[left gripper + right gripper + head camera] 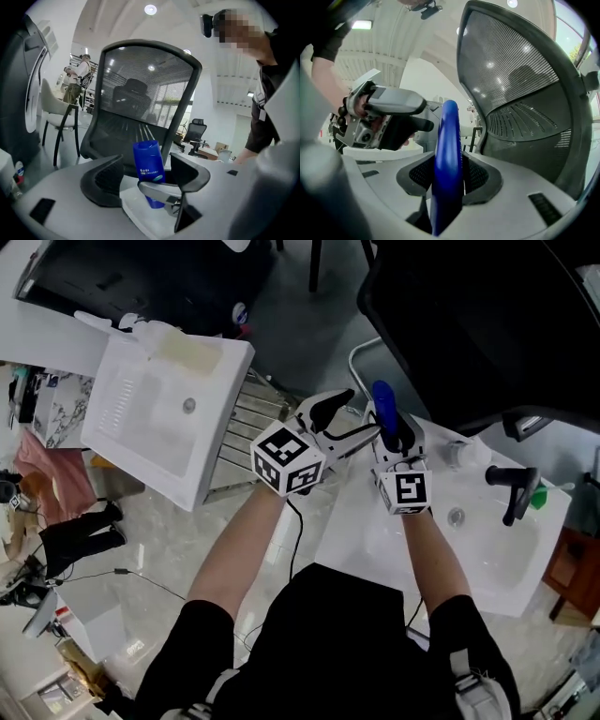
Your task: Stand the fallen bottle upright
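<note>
- My right gripper [448, 176] is clamped on the blue bottle [449, 140], with both pads pressed against its flat sides low on the body.
- My left gripper [146, 176] stands wide open just to the left of the right one. The bottle sits in the gap between its jaws, but neither pad touches it.
- The bottle's long axis runs nearly straight up from the right gripper's jaws. In the left gripper view its flat end is on top and leans slightly to the left.
- The right hand is the nearer one and carries the bottle alone, so I judge that setting it down depends on that hand.
- The bottle is held over the far left corner of the white basin [487, 559]. Its lower end is hidden behind the right gripper's finger, so I cannot tell whether it rests on the basin top.
- The basin top near that corner is flat, white and bare. A black tap [511, 488] stands towards the basin's right side, well apart from the bottle.
- Beyond the basin is a mesh-backed office chair [140, 93].
- To the basin's left, a second white sink [159, 409] lies on a rack over a pale glossy floor.
</note>
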`<action>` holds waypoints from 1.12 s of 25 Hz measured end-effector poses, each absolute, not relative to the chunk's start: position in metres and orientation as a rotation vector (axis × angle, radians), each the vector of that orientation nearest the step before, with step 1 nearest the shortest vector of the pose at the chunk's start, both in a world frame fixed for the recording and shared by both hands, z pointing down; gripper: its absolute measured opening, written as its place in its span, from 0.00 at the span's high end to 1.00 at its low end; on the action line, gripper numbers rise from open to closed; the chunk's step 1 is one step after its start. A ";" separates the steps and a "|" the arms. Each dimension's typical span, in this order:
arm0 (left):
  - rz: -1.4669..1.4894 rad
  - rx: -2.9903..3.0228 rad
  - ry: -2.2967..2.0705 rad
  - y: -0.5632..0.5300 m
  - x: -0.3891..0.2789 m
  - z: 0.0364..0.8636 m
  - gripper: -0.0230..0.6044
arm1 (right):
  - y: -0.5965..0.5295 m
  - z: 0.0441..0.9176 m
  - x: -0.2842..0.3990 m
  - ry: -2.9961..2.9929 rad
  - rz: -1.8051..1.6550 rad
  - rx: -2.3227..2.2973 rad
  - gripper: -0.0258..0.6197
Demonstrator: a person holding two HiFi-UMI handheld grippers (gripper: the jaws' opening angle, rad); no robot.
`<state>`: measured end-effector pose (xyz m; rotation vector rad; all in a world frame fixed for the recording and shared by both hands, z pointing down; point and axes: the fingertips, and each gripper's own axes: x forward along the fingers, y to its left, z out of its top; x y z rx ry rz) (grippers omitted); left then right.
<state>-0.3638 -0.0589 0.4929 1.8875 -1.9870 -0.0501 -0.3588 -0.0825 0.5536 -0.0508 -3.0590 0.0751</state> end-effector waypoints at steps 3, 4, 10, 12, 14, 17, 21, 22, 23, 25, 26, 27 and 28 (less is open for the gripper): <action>-0.046 1.933 -1.932 -0.076 -0.364 0.497 0.46 | -0.090 0.557 -0.356 -3.042 0.090 -0.032 0.70; -0.046 1.938 -1.921 -0.078 -0.364 0.499 0.46 | -0.091 0.558 -0.355 -3.042 0.093 -0.036 0.70; -0.110 1.978 -1.863 -0.089 -0.368 0.501 0.44 | -0.085 0.546 -0.358 -3.089 0.078 -0.088 0.70; -0.158 1.983 -1.838 -0.095 -0.370 0.501 0.44 | -0.084 0.546 -0.357 -3.087 0.065 -0.095 0.70; -0.213 1.986 -1.809 -0.100 -0.371 0.501 0.43 | -0.084 0.547 -0.357 -3.081 0.054 -0.094 0.70; -0.253 2.030 -1.768 -0.104 -0.365 0.496 0.55 | -0.086 0.547 -0.357 -3.077 0.061 -0.082 0.70; -0.261 2.058 -1.744 -0.106 -0.360 0.493 0.56 | -0.089 0.546 -0.355 -3.079 0.050 -0.084 0.70; -0.245 2.069 -1.744 -0.106 -0.358 0.492 0.56 | -0.088 0.546 -0.354 -3.078 0.040 -0.091 0.70; -0.221 2.083 -1.748 -0.105 -0.356 0.491 0.56 | -0.087 0.545 -0.354 -3.077 0.028 -0.097 0.70; -0.152 2.116 -1.771 -0.105 -0.351 0.488 0.57 | -0.085 0.543 -0.353 -3.070 0.007 -0.112 0.70; -0.115 2.130 -1.784 -0.105 -0.348 0.486 0.57 | -0.083 0.543 -0.353 -3.063 -0.003 -0.125 0.70; -0.081 2.140 -1.797 -0.106 -0.346 0.485 0.57 | -0.081 0.543 -0.353 -3.051 -0.012 -0.141 0.69; -0.050 2.147 -1.808 -0.105 -0.345 0.485 0.57 | -0.079 0.544 -0.352 -3.038 -0.023 -0.154 0.67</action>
